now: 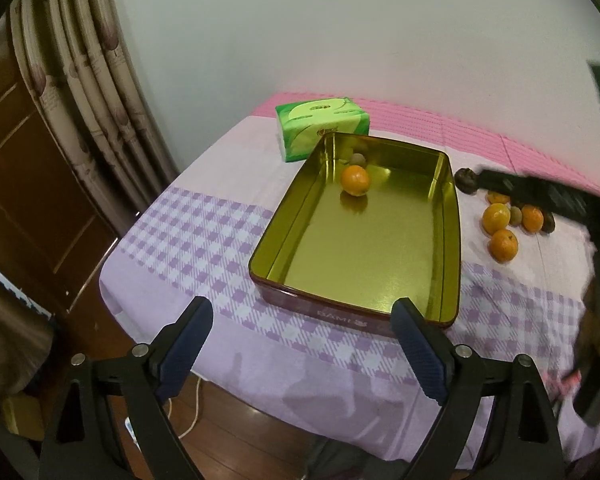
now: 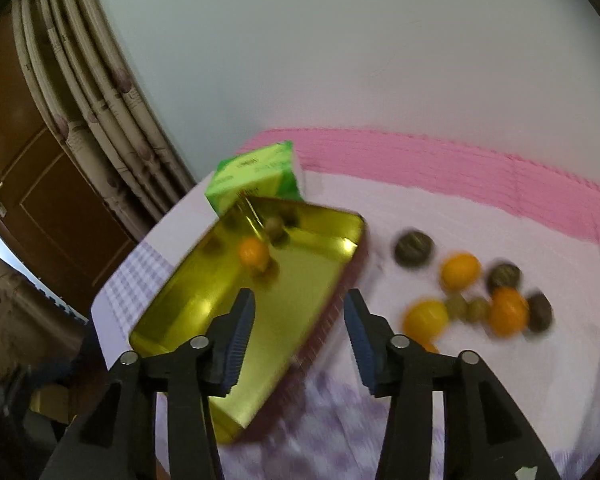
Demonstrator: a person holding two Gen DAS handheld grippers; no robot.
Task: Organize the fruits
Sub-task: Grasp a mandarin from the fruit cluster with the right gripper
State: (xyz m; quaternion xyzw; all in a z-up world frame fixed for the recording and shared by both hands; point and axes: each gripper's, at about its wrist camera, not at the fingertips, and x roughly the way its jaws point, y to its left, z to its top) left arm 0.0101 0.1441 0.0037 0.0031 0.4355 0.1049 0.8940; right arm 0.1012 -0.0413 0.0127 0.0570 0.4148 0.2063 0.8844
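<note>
The gold tin [image 1: 364, 256] occupies the centre of the left wrist view on the checked cloth [image 1: 204, 240], holding one orange [image 1: 355, 180] near its far end, with a small brownish fruit [image 1: 358, 159] behind it. The left gripper [image 1: 302, 336] sits at the lower edge, fingers spread wide and empty. In the blurred right wrist view, the right gripper [image 2: 300, 320] shows parted, empty fingers over the tin's right rim; loose fruits [image 2: 476, 292] lie at centre right.

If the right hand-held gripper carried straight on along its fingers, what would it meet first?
Probably the gold tin: its right-hand wall lies between the fingers of the open, empty right hand-held gripper. The loose fruit sits off to the right. Motion blur leaves depth uncertain.
</note>
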